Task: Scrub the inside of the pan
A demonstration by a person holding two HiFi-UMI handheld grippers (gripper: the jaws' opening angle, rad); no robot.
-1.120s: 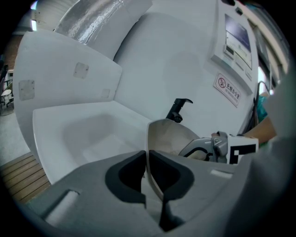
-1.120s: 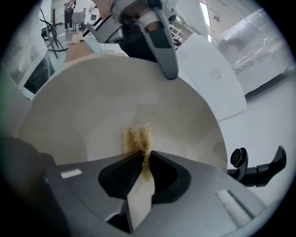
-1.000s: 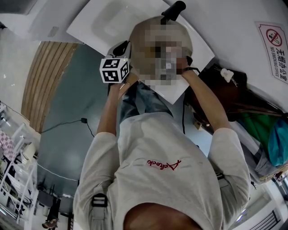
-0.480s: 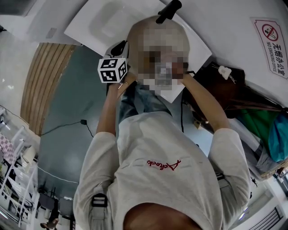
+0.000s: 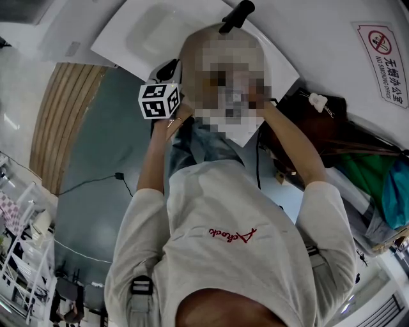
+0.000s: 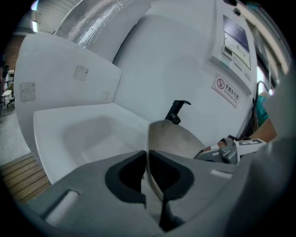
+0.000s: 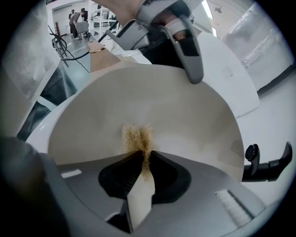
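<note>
The pan (image 7: 185, 125) is held up on edge, its pale inside facing my right gripper (image 7: 144, 159). That gripper is shut on a brown scouring pad (image 7: 136, 138), which presses against the pan's inside. My left gripper (image 6: 147, 159) is shut on the pan's rim (image 6: 149, 134), and one of its fingers (image 7: 190, 55) shows over the rim's far side. The black handle (image 6: 177, 111) sticks out beyond the pan. In the head view a mosaic patch covers the pan; only the handle (image 5: 235, 15) and the left gripper's marker cube (image 5: 160, 100) show.
A white sink basin (image 6: 88, 134) lies below the pan against a white wall. A no-smoking sign (image 5: 382, 54) hangs on that wall at the right. Dark bags and a green-blue bundle (image 5: 377, 185) sit at the right. Wooden decking (image 5: 61, 115) and grey floor lie at the left.
Hardly anything differs. The pan, its handle and the marker cube have drifted slightly left and up in the head view; both grips are unchanged.
</note>
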